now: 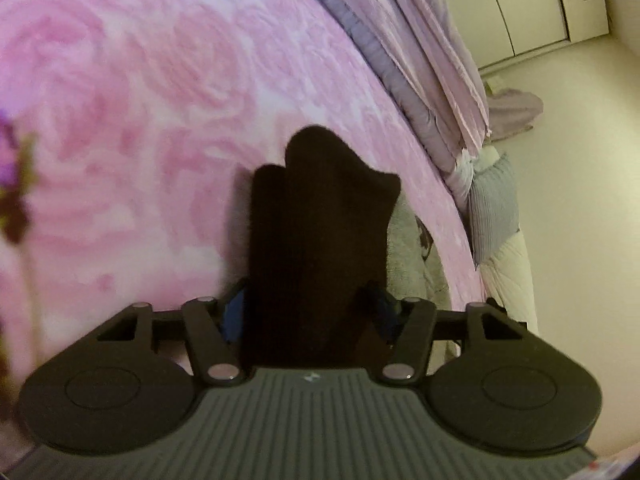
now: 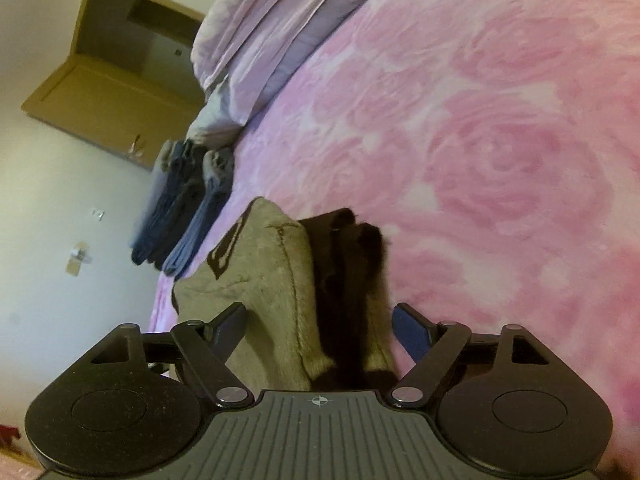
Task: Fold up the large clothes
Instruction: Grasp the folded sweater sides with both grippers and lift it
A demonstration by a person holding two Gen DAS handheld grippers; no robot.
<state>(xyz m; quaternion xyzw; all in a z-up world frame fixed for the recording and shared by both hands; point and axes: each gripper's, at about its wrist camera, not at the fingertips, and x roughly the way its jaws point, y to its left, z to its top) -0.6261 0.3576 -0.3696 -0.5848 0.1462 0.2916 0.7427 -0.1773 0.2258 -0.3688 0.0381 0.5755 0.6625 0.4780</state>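
Jaws on the left gripper (image 1: 310,316) are pressed in against a thick bundle of black garment (image 1: 320,224), which fills the gap between the blue pads and stands out ahead of them over the pink rose-patterned bed cover (image 1: 140,120). On the right gripper (image 2: 320,332) the jaws stand wider, either side of the same folded bundle — here grey fleecy cloth (image 2: 256,276) with a dark printed mark, wrapped round the black layers (image 2: 352,280). Whether the right pads actually bite is hard to say (the right one seems to stand just clear of the cloth), so I cannot tell if it grips.

Both grippers appear to hold one bunched edge of the garment from its two ends, probably so the fold stays stacked while it is carried or laid down — my reading, not something seen.

No box, basket or drawer shows. What serves as storage is the bed's edge: a pile of folded blue clothes (image 2: 180,208) lies there, beside rolled lilac bedding (image 2: 264,40). The cupboard doors (image 1: 520,4) are closed, contents unseen.
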